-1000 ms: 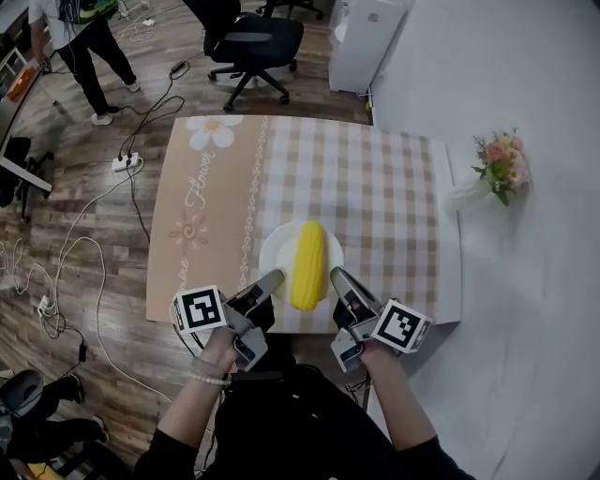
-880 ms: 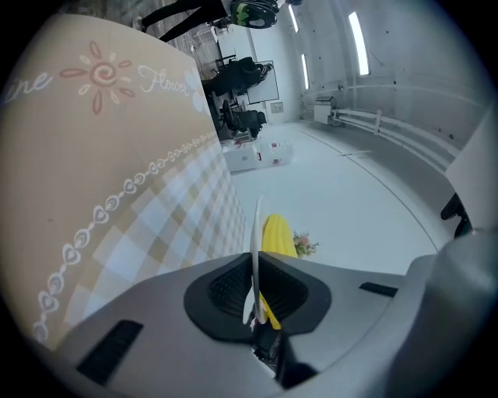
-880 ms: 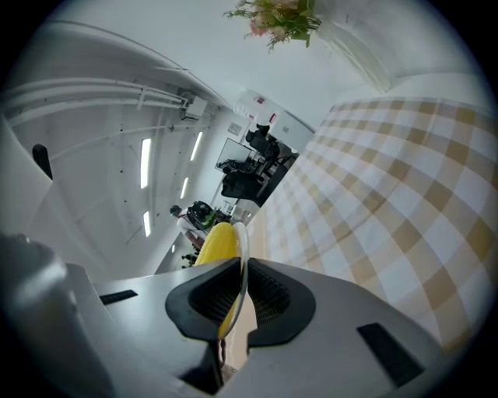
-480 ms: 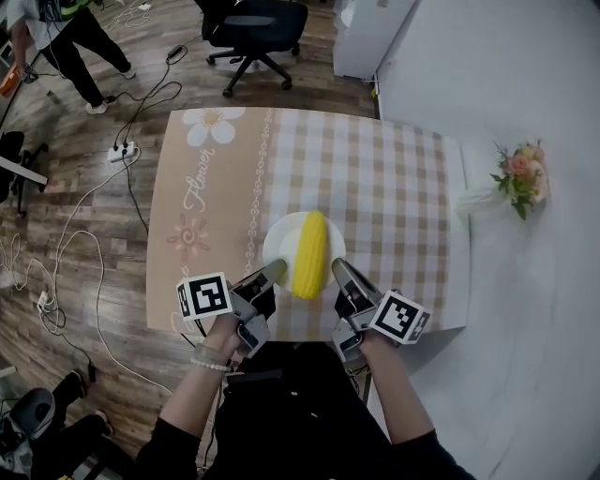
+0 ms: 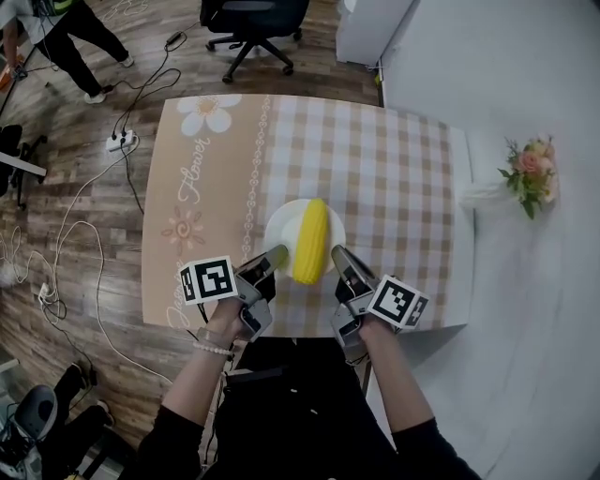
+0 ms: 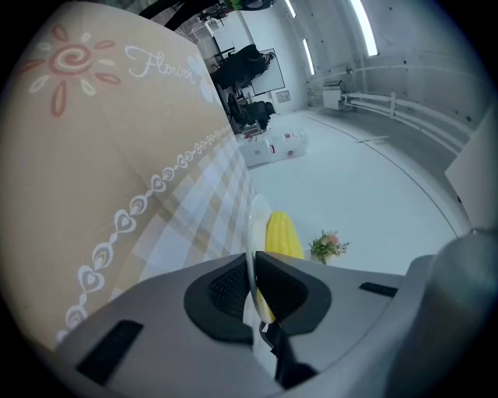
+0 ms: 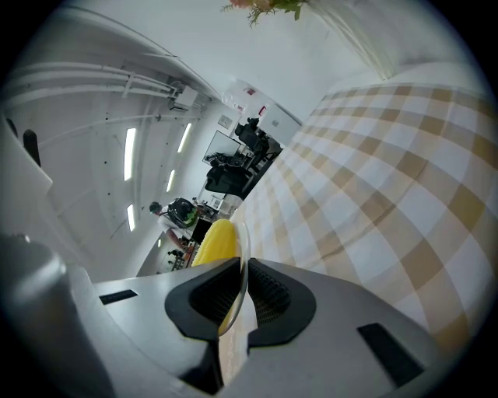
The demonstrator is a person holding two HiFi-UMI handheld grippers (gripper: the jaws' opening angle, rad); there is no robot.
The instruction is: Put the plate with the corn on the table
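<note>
A white plate (image 5: 281, 223) carries a yellow corn cob (image 5: 310, 241) over the near half of the checked table (image 5: 394, 178). My left gripper (image 5: 276, 254) is shut on the plate's left rim, and my right gripper (image 5: 337, 256) is shut on its right rim. In the left gripper view the thin plate (image 6: 254, 225) edge runs between the dark pads, with the corn cob (image 6: 282, 234) just beyond. The right gripper view shows the same: the plate (image 7: 243, 249) rim pinched between the pads, the corn cob (image 7: 215, 242) to its left. Whether the plate touches the cloth I cannot tell.
A small vase of flowers (image 5: 527, 173) stands on the white ledge right of the table. An office chair (image 5: 248, 21) and a white cabinet (image 5: 370, 28) are beyond the far edge. Cables and a power strip (image 5: 120, 142) lie on the wooden floor at left, where a person (image 5: 52, 37) stands.
Both grippers and the plate with the corn have moved a little farther over the table, away from its near edge. The grips have not changed.
</note>
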